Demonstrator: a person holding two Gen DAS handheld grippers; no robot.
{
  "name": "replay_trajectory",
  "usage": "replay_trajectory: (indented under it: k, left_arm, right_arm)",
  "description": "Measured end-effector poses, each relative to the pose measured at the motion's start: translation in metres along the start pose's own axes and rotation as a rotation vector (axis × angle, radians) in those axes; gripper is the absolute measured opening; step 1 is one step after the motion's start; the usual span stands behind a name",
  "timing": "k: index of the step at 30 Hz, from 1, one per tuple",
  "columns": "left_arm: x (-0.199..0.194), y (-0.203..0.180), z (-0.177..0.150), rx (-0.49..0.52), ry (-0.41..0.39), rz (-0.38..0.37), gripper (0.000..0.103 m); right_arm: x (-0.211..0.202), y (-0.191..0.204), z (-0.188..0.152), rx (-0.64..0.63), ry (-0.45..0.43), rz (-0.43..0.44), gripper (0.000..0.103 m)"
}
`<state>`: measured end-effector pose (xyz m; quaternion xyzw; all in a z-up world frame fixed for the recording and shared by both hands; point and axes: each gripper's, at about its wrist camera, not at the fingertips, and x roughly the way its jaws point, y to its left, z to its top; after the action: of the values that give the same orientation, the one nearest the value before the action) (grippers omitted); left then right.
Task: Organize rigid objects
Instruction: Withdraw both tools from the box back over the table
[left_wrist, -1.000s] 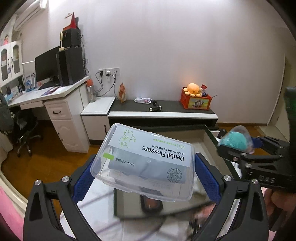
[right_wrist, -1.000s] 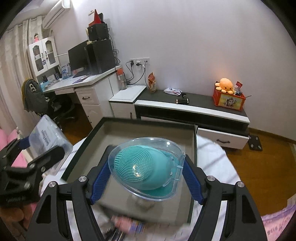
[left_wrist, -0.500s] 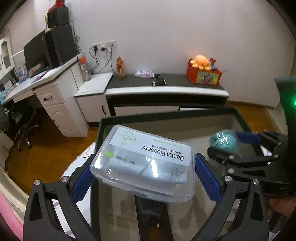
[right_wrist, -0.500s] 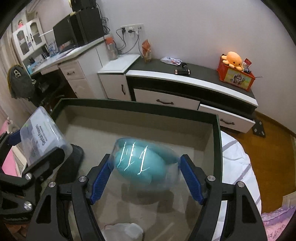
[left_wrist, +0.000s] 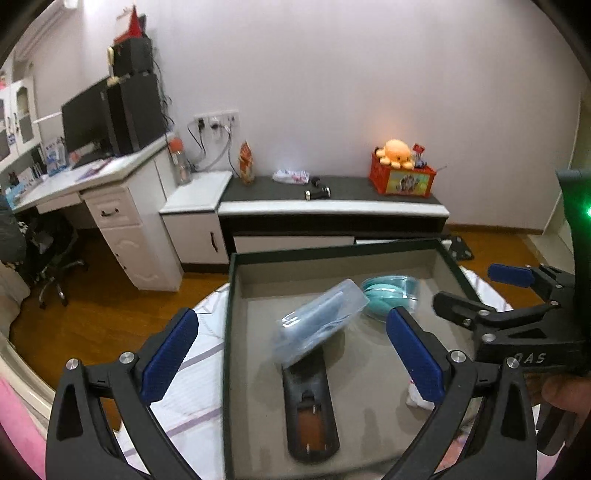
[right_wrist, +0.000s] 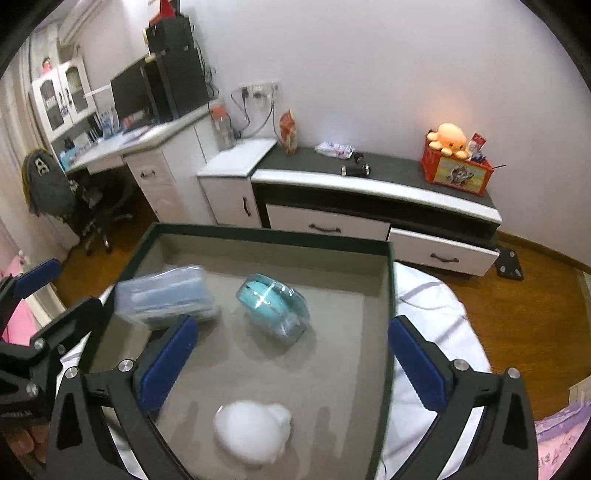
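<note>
Both drops look done. My right gripper (right_wrist: 291, 354) is opening with nothing between its jaws, and my left gripper (left_wrist: 291, 354) stands apart, empty too. The clear plastic floss box (left_wrist: 317, 325) lies tilted on a black oblong thing mid-tray; the teal brush in its clear shell (right_wrist: 273, 304) lies nearer the far edge of the dark-rimmed grey tray (right_wrist: 388, 295). I'd lift straight up, clearing the rim; the near right corner is free.

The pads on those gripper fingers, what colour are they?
Blue pads on black fingers, clearest in the right wrist view.

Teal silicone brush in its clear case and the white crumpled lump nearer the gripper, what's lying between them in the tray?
Nothing: in the right wrist view only bare grey tray floor separates the teal brush case from the white lump.
</note>
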<state>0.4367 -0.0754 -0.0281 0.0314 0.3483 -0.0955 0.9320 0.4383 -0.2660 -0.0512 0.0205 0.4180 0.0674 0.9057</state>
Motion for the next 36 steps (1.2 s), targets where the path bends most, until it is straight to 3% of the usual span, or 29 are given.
replay_trajectory:
  k: [9,15,28,36]
  left_arm:
    - [-0.110,0.017,-0.044,-0.078,-0.110,0.032,0.103]
    - [-0.155,0.009,-0.085,-0.073,-0.121,0.063,0.103]
    - [-0.191,-0.009,-0.164,-0.103,-0.057,0.077,0.103]
    - [-0.198,-0.018,-0.195,-0.102,-0.018,0.062,0.103]
  right_arm:
    - [-0.107,0.008,-0.058,0.063,-0.142,0.007,0.103]
    - [-0.157,0.020,-0.103,0.074,-0.191,0.008,0.103]
    - [-0.198,0.034,-0.196,0.088,-0.177,0.000,0.103]
    - [-0.197,0.026,-0.220,0.106,-0.136,-0.006,0.103]
